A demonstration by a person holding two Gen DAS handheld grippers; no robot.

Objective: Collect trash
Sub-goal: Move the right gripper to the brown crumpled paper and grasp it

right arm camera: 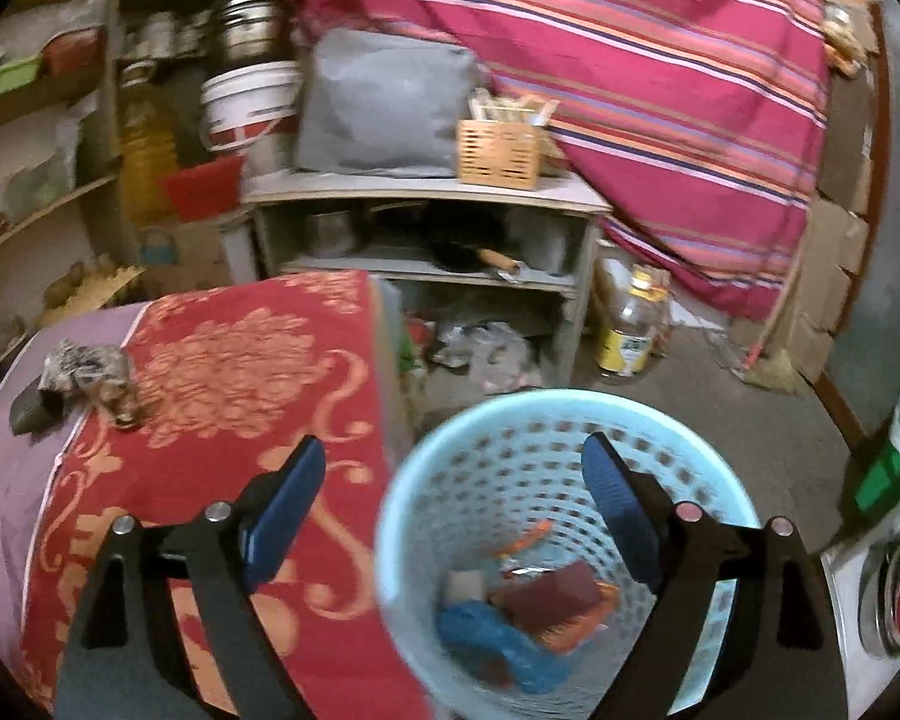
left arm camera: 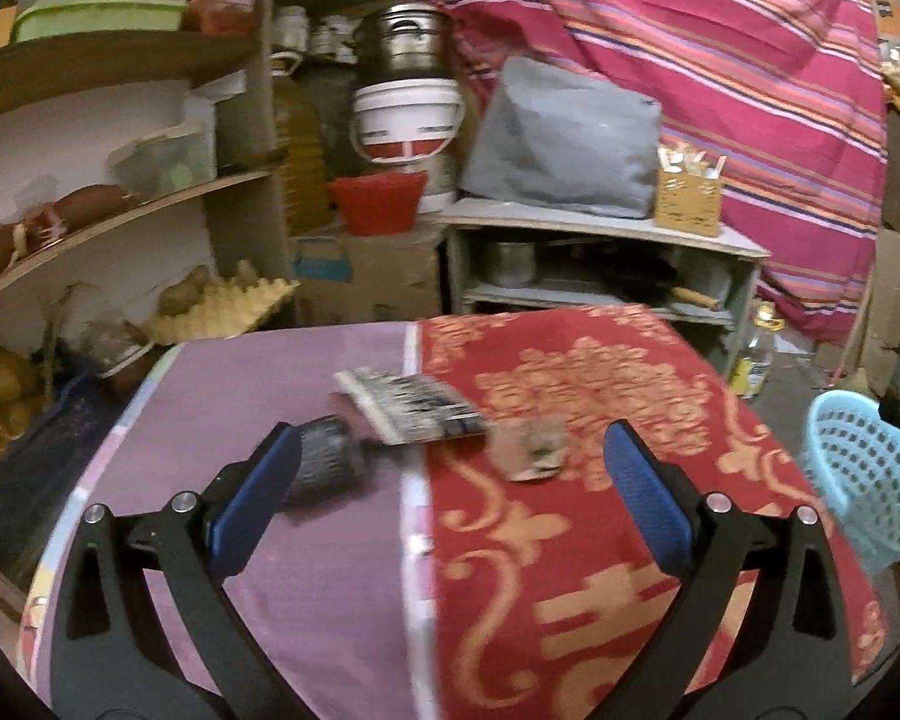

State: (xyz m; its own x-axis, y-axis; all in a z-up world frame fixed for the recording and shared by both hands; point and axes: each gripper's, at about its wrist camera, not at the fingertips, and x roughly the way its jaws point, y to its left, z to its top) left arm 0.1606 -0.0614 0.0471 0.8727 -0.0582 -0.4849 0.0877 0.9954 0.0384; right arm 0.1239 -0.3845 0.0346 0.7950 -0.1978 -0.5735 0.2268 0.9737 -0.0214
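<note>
On the cloth-covered table (left arm camera: 330,540) lie three pieces of trash: a dark crumpled wrapper (left arm camera: 327,459), a black-and-white printed packet (left arm camera: 411,405) and a small clear crumpled wrapper (left arm camera: 531,450). My left gripper (left arm camera: 450,474) is open and empty, just short of them, its left finger beside the dark wrapper. My right gripper (right arm camera: 453,510) is open and empty above the light blue basket (right arm camera: 414,510), which holds several pieces of trash (right arm camera: 546,600). The table trash also shows in the right wrist view (right arm camera: 93,375).
The basket (left arm camera: 858,468) stands off the table's right edge. A low grey shelf unit (right arm camera: 426,228) with pots is behind the table. Open shelves (left arm camera: 120,192) stand at left, a striped curtain (left arm camera: 720,90) at right. A bottle (right arm camera: 627,330) stands on the floor.
</note>
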